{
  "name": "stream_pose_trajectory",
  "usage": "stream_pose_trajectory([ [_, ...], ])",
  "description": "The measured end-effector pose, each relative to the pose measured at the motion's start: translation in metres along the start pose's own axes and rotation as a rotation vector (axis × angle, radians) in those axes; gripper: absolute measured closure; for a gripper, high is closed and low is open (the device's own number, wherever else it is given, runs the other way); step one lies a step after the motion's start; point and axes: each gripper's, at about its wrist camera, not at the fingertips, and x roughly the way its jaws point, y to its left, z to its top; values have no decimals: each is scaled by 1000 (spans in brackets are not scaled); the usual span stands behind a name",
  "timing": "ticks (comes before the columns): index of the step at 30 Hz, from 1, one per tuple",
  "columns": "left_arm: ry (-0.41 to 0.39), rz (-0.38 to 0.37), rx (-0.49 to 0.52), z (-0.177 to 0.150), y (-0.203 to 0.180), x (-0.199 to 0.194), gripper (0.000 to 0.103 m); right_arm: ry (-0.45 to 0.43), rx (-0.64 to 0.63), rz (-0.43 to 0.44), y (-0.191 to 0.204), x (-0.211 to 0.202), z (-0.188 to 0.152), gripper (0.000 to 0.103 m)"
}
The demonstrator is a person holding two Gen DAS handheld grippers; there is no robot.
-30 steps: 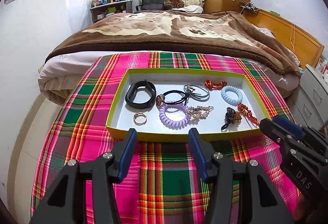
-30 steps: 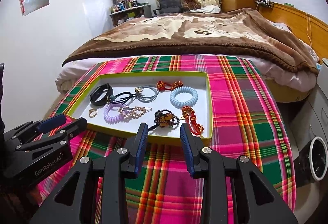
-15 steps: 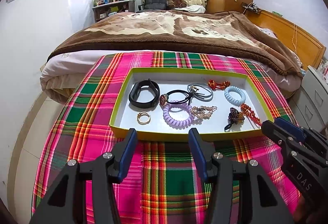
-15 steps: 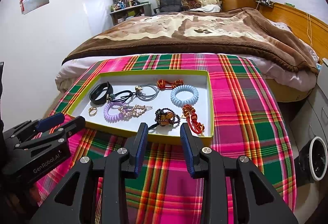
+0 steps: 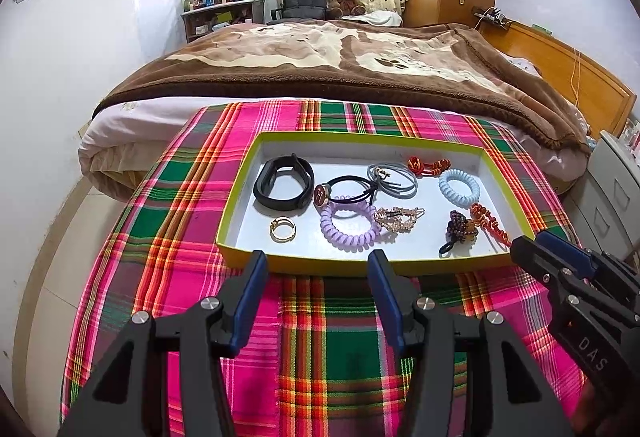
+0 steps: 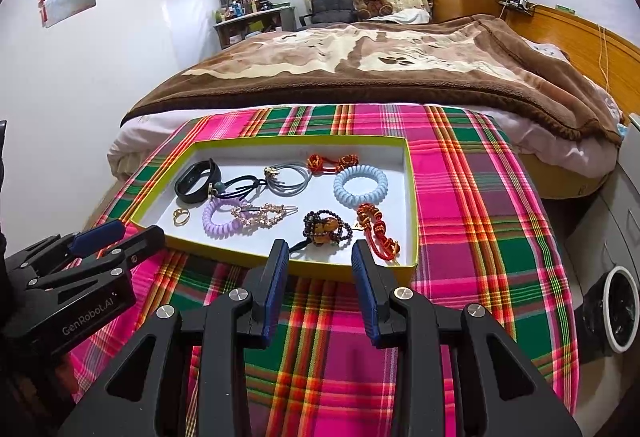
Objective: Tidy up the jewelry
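A shallow tray (image 5: 237, 197) with a yellow-green rim and white floor lies on a plaid cloth. It holds a black band (image 5: 284, 185), a gold ring (image 5: 282, 229), a lilac coil tie (image 5: 348, 227), a pale blue coil tie (image 5: 459, 188), grey ties (image 5: 394, 179), a sparkly clip (image 5: 398, 218), a dark beaded charm (image 6: 326, 227) and red knotted cords (image 6: 378, 231). My left gripper (image 5: 317, 261) hovers open just in front of the tray's near rim. My right gripper (image 6: 320, 249) is open at the near rim, by the beaded charm. Neither holds anything.
The plaid cloth (image 5: 320, 349) covers a small table that drops off at left and right. Beyond it stands a bed with a brown blanket (image 5: 340, 69). White drawers (image 5: 612, 193) and a bin (image 6: 618, 311) are at the right.
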Motion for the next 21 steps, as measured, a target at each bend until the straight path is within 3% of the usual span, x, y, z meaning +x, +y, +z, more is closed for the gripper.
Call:
stream_pose_trajectory([
  [21, -12, -12, -2, -1, 2, -5, 49, 3, 1, 2, 1, -2, -2, 69],
])
